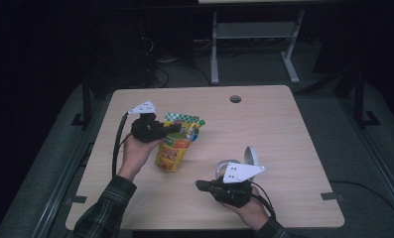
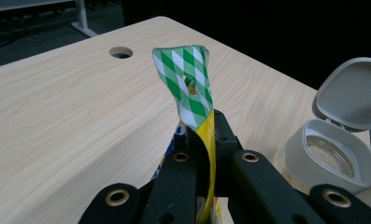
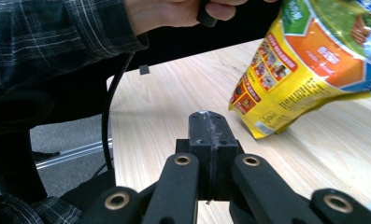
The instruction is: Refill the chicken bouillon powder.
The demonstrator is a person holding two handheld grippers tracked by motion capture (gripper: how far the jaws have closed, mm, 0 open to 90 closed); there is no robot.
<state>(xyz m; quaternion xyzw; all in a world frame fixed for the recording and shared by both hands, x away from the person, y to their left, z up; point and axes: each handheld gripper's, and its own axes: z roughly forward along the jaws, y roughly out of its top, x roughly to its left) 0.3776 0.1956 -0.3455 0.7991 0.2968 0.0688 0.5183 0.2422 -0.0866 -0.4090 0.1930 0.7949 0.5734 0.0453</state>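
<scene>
High view: one yellow snack pouch (image 1: 174,146), one clear lidded container (image 1: 232,166) and two grippers are counted on one wooden table (image 1: 284,129) — the pouch is held tilted over the table's left-centre, its bottom corner seen at the tabletop in the right gripper view, while the container is set near the right gripper with its lid flipped up. Left gripper (image 2: 206,140) is seen clamped on the pouch's green-checked top edge, jaws closed onto the film. Right gripper (image 3: 210,140) is seen fully clenched with nothing between its jaws — pointed toward the pouch, well apart from it.
</scene>
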